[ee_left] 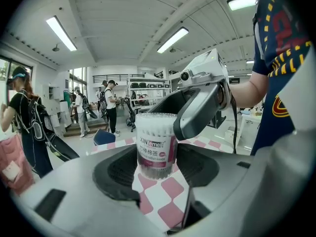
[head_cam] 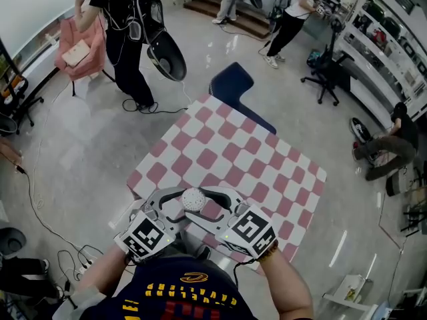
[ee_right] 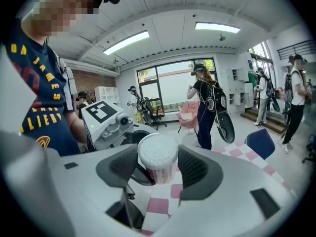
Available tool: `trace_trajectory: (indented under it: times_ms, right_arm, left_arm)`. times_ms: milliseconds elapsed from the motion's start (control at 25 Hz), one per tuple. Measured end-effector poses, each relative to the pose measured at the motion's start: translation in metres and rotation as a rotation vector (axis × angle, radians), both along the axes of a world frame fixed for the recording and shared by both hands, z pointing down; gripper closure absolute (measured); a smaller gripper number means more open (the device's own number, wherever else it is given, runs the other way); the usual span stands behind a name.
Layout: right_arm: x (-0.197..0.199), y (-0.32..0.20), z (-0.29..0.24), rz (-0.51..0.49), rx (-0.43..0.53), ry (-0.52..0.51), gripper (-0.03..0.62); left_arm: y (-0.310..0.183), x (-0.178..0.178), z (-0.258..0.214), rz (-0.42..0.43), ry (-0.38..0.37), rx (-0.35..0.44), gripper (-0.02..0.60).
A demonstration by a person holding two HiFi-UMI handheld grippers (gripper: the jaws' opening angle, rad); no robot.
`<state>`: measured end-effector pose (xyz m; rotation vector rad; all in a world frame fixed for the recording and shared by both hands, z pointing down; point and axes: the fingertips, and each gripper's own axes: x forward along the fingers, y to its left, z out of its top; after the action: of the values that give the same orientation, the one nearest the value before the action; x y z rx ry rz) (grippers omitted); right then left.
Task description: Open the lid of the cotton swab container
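**Cotton swab container (head_cam: 193, 199) bracketed from both sides**

Stands upright on the checkered desk (head_cam: 267, 159), near the person's edge. Left hand-held gripper (ee_left: 157, 166) clenched on its body. Right hand-held gripper (ee_right: 158, 169) released, jaws spread wide either side of the container's top, facing the left one.

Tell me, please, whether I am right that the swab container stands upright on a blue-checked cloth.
Not quite: the cloth is pink-checked, not blue, as the head view shows; the swab container does stand upright on it.
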<state>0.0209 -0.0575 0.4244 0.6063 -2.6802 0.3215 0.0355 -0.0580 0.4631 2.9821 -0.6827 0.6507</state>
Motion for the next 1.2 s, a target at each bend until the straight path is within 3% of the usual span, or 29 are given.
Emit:
trace_trajectory:
  times_ms: [320,720,1200]
  right_arm:
    - [0.005,-0.003,0.011,0.029,-0.109,-0.040,0.341]
    - [0.011,-0.005,0.008,0.046,-0.287,-0.175,0.341]
    - [0.028,-0.036,-0.027,0.159,-0.216,-0.299,0.340]
  left_arm:
    - [0.000,0.002,0.009,0.020,0.006,-0.020,0.330]
    - [0.002,0.005,0.012,0.035,0.008,-0.027,0.331]
    - [0.000,0.005,0.014,0.032,0.032,-0.053,0.334]
